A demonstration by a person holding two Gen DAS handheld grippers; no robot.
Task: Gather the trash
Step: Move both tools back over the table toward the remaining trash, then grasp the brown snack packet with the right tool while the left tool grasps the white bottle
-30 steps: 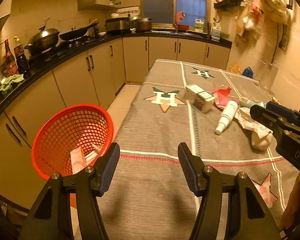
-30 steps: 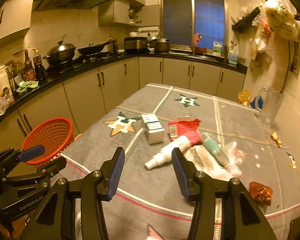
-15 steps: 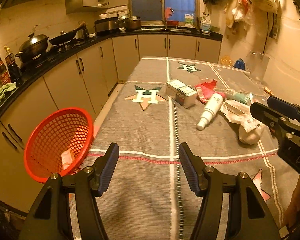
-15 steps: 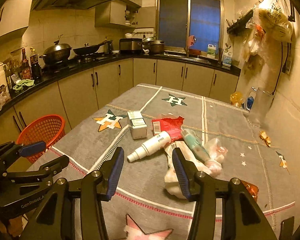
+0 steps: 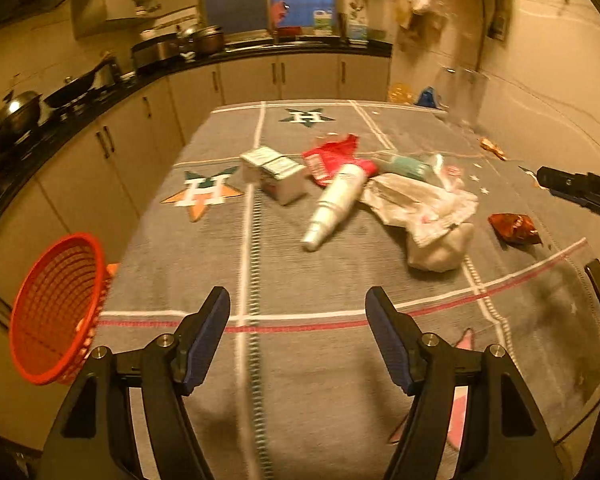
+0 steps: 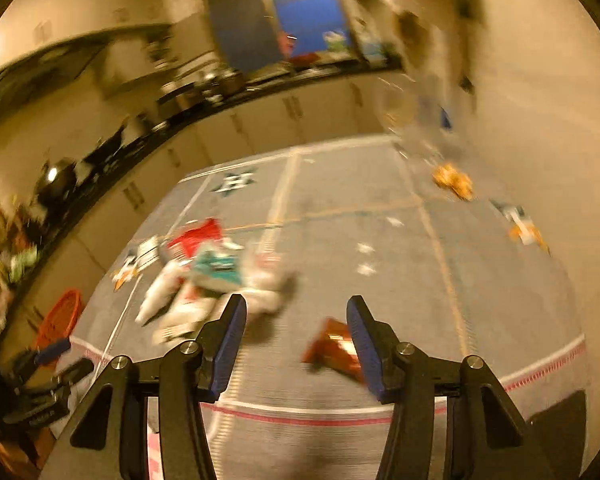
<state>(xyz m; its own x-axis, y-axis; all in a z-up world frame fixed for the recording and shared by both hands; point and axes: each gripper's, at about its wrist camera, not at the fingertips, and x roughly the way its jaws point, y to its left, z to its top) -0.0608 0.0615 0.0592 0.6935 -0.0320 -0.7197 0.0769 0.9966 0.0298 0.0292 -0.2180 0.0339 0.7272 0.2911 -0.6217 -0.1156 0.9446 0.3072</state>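
Observation:
Trash lies on the grey tablecloth [image 5: 284, 272]: a small carton [image 5: 274, 172], a red wrapper [image 5: 328, 156], a white tube bottle [image 5: 336, 204], a teal tube [image 5: 406, 165], crumpled white plastic [image 5: 428, 216] and a red-brown snack wrapper [image 5: 514, 228]. My left gripper [image 5: 298, 334] is open and empty above the near table. My right gripper [image 6: 296, 344] is open and empty, with the snack wrapper [image 6: 332, 350] just ahead by its right finger. The red basket [image 5: 56, 308] hangs off the table's left edge.
Small orange wrappers [image 6: 452, 180] lie at the far right of the table near the wall. A clear glass container [image 5: 462, 96] stands at the back right. Kitchen cabinets and a counter with pots [image 5: 16, 120] run along the left and back.
Both grippers have swung right, away from the basket. The right gripper has moved fast toward the red-brown snack wrapper; its view is blurred. Both stay open.

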